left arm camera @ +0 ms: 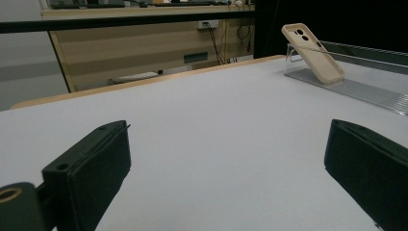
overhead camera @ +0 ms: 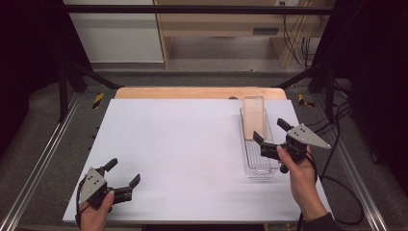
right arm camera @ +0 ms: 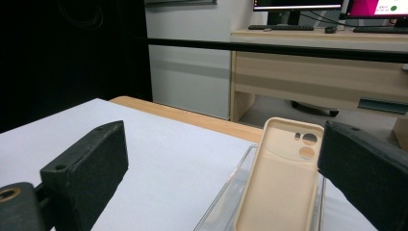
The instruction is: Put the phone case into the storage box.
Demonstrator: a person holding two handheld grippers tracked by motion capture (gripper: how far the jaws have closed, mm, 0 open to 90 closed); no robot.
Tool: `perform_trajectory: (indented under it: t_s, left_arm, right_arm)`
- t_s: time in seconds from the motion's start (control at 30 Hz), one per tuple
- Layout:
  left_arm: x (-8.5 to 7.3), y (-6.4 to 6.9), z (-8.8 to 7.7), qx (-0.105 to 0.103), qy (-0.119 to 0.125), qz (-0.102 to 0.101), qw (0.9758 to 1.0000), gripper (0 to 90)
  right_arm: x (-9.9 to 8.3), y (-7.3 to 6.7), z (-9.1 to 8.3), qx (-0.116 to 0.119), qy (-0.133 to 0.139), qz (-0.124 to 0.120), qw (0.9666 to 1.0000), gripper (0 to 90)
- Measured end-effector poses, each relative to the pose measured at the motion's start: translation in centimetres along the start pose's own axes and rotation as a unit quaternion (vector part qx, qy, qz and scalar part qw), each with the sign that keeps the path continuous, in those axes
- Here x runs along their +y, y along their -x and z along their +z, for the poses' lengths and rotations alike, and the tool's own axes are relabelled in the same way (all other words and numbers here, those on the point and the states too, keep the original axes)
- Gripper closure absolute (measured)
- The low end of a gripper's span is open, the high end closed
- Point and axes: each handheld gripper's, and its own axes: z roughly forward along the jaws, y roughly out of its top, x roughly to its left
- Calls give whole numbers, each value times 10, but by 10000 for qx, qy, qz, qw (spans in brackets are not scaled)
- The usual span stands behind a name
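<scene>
On the right side of the white counter [overhead camera: 183, 154] sits a long clear tray [overhead camera: 260, 166], and a beige phone case [overhead camera: 253, 117] leans in its far end, propped at a tilt with its camera cut-outs toward the top. The right gripper [overhead camera: 270, 132] hovers over the near half of the tray, just short of the case, with its fingers [overhead camera: 259, 138] spread wide and nothing between them. In the right gripper view the case [right arm camera: 281, 178] stands straight ahead between the two black fingers [right arm camera: 86, 166], apart from both, with the tray's clear rim [right arm camera: 226, 190] running beside it. The left gripper [overhead camera: 123, 172] is well away at the near left corner of the counter, held low in the person's hand [overhead camera: 94, 214], its fingers [overhead camera: 134, 180] also spread wide and empty. From the left gripper view the case [left arm camera: 312, 53] is seen far off to the upper right, leaning back on the tray [left arm camera: 356, 89], with bare counter [left arm camera: 216, 134] stretching between it and the open fingers [left arm camera: 91, 168]. Behind the counter stands a light wooden desk [overhead camera: 216, 21].
</scene>
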Motion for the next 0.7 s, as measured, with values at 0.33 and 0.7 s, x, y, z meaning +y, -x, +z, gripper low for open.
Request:
perform_trajectory:
  t_s: [0.33,0.7]
  left_arm:
    - [0,0,0,-3,4,-4,10000,24]
    - [0,1,0,-12,14,11,10000,24]
  right_arm:
    - [-2,-7,-9,63,2,-57,10000,40]
    - [-4,-15,-15,161,-4,-85,9998,40]
